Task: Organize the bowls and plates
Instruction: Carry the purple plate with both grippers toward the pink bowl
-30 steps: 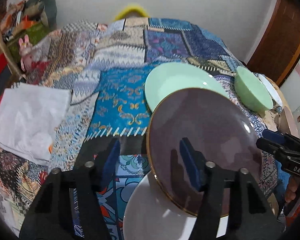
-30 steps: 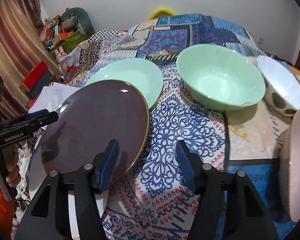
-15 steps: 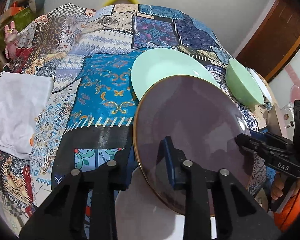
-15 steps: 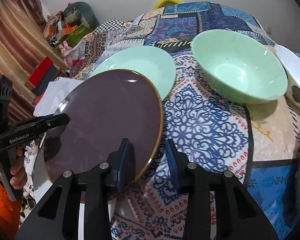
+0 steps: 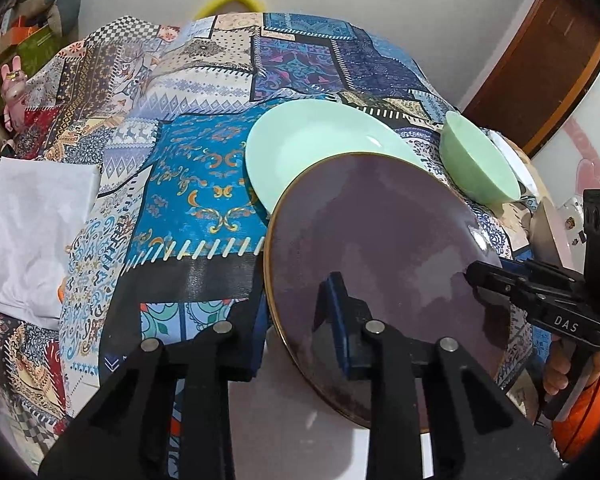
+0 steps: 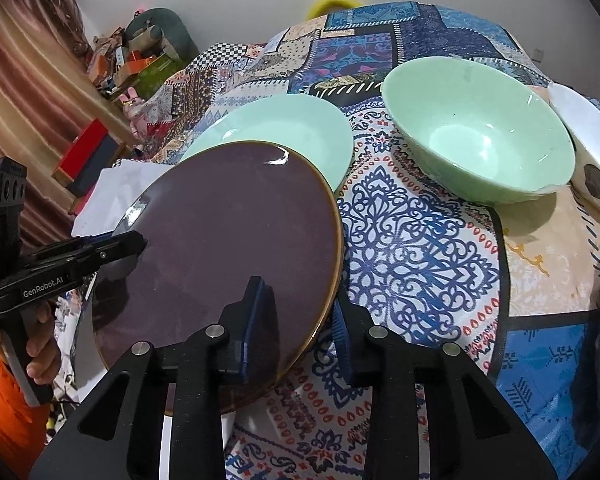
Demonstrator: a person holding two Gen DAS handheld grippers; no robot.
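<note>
The purple plate [image 5: 380,256] is up in the air, tipped, over a white plate [image 5: 320,432] at the near edge of the bench [image 5: 204,200]. Both grippers pinch its rim, 1 on each side: the left gripper [image 5: 296,320] is closed on the edge at about 7 o'clock of the plate, and the right gripper [image 6: 296,320] is closed on the other edge. I think the plate is hard, shiny and slippery, and it could break if dropped, so the rim is the best place to hold. The right view shows inside the green bowl [image 6: 480,132] at 1 o'clock and a spotted white bowl [image 6: 592,152]. The left view shows a white cloth [image 5: 32,232] at 9 o'clock. Both show the green plate [image 5: 320,152].
</note>
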